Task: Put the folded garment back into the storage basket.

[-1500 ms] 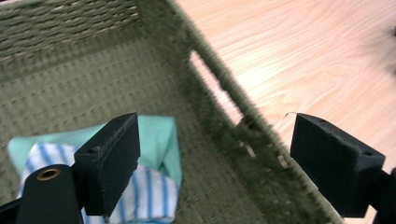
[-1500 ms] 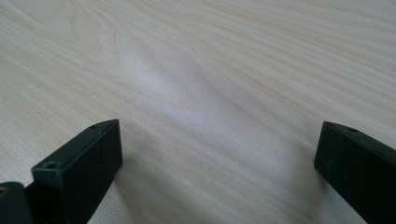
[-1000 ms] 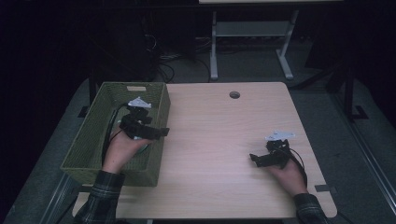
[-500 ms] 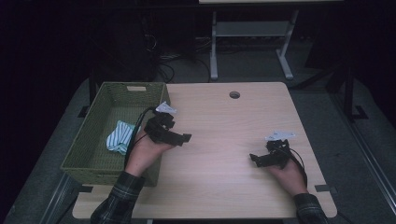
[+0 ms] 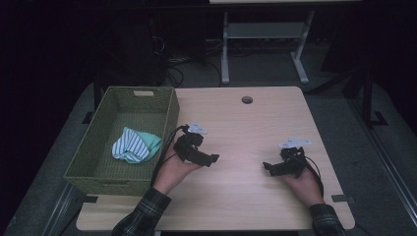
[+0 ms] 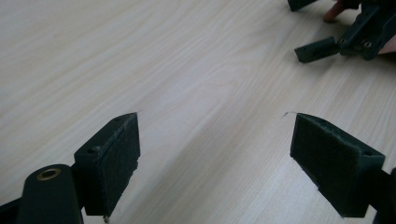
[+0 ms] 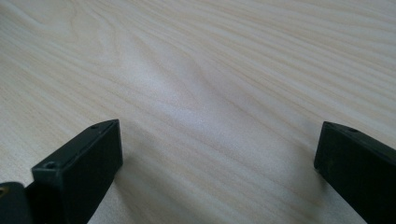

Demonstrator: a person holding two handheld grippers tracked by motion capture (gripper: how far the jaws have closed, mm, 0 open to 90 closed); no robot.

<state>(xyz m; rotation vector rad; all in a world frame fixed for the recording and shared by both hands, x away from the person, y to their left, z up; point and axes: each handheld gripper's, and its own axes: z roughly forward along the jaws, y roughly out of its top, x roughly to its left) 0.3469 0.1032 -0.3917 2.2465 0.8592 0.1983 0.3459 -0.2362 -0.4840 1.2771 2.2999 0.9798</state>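
The left claw hangs over the pale, fine-grained wooden table just right of the green woven basket, its flat, dark-padded jaws spread wide with nothing between them. A crumpled cloth, white with dark stripes and a mint-green part, lies on the floor of that rectangular basket. The right claw sits low near the table's right side, its blocky black jaws likewise spread and empty.

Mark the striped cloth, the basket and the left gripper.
striped cloth [image 5: 135, 145], high view, middle of the bundle.
basket [image 5: 171, 114], high view, right wall's rim.
left gripper [image 5: 209, 158], high view, at its tips over the table.
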